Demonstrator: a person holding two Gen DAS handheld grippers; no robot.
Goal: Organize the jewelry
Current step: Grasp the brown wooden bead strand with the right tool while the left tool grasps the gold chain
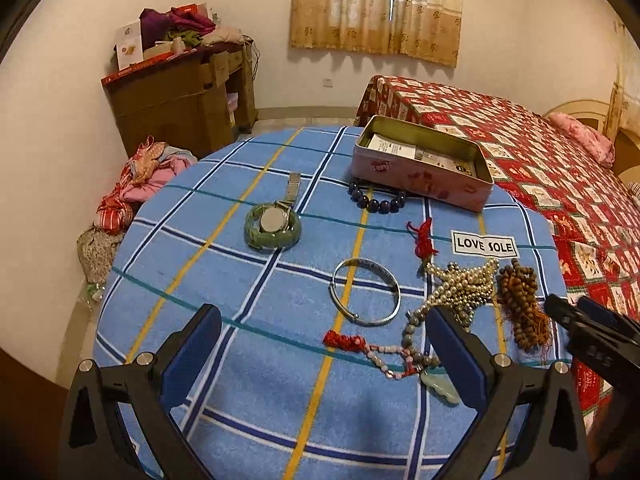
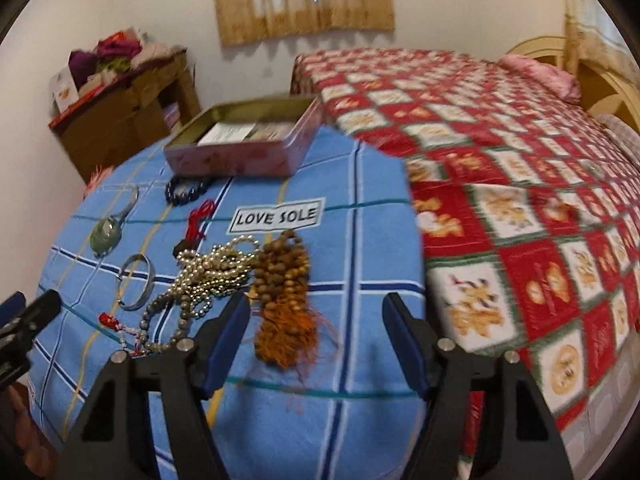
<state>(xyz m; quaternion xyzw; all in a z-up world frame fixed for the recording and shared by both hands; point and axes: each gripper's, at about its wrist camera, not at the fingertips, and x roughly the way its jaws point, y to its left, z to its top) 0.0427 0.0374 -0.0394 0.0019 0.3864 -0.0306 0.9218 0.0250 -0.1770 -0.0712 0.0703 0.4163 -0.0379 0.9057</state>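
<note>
Jewelry lies on a blue plaid cloth (image 1: pixel 240 360). A pink tin box (image 1: pixel 424 178) stands open at the far side, also in the right wrist view (image 2: pixel 240 156). Before it lie a dark blue bead bracelet (image 1: pixel 376 200), a green jade bangle (image 1: pixel 273 230) with a watch (image 1: pixel 276 218) on it, a silver bangle (image 1: pixel 366 292), a pearl necklace heap (image 1: pixel 460 284), brown wooden beads (image 1: pixel 520 296), and a grey bead necklace with jade pendant (image 1: pixel 438 386). My left gripper (image 1: pixel 324 352) is open, empty. My right gripper (image 2: pixel 316 332) is open over the wooden beads (image 2: pixel 284 280).
A bed with a red patterned quilt (image 2: pixel 520 200) stands right of the cloth. A brown cabinet (image 1: pixel 180 100) with clothes on top stands by the far wall. A clothes pile (image 1: pixel 136 184) lies on the floor at the left.
</note>
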